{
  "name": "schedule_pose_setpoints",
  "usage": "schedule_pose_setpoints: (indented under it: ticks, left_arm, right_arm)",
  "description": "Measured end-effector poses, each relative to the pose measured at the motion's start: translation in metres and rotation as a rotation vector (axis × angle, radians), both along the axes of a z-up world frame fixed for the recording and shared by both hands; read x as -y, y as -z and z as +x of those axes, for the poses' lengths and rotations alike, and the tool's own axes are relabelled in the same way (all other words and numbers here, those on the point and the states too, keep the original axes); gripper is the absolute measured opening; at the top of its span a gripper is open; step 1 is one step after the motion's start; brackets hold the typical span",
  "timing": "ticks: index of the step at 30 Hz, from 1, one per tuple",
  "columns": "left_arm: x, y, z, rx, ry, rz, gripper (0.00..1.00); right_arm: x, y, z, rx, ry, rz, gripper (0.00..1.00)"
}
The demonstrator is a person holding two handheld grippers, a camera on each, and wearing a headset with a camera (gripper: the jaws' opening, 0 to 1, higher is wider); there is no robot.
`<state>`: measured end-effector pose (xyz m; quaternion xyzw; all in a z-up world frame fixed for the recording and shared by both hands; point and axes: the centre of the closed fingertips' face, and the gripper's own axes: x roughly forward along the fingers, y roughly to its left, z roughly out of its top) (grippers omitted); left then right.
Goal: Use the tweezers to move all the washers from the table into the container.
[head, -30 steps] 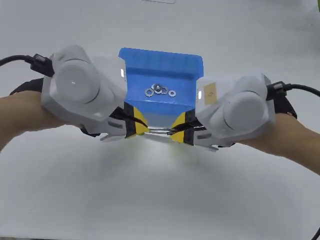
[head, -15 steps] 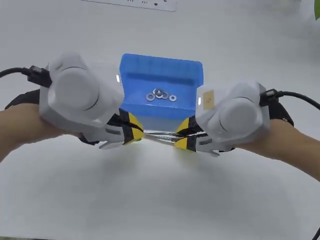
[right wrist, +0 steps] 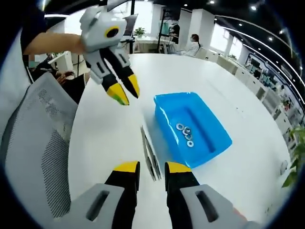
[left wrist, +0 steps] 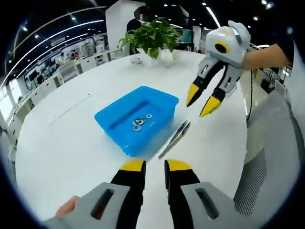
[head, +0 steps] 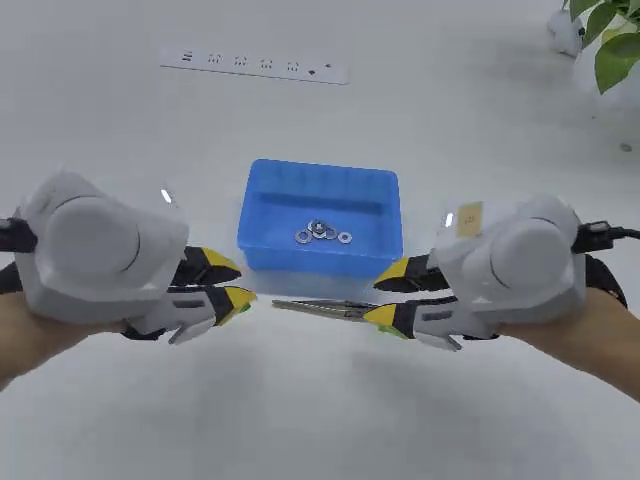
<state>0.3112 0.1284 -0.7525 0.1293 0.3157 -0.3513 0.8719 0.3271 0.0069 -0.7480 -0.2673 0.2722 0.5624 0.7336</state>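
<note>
White table right across the frame — a blue container sits at centre, tweezers lying flat just below its near wall. Power strip lies upper left, and a potted plant stands in the upper right corner.

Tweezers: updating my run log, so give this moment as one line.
tweezers flat on table | washers in container | left tool open | right tool open
</note>
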Motion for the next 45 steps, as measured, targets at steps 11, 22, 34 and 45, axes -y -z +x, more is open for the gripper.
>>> schedule_pose_setpoints:
  ticks: [11, 22, 34, 45]
  left_arm:
    - [0.022, -0.055, -0.029, 0.161, 0.059, -0.138, 0.86]
    - [0.002, -0.065, -0.026, 0.172, 0.156, 0.061, 1.00]
    - [-0.012, -0.080, -0.020, 0.165, 0.151, 0.071, 1.00]
    - [-0.007, -0.078, -0.038, 0.127, 0.230, 0.054, 1.00]
  right_arm:
    - [0.037, -0.042, -0.019, 0.110, 0.070, 0.018, 0.72]
    - [0.033, -0.037, -0.016, 0.122, 0.057, -0.031, 1.00]
    - [0.028, -0.049, -0.010, 0.159, 0.075, -0.005, 1.00]
    - [0.032, -0.050, -0.011, 0.157, 0.095, -0.006, 1.00]
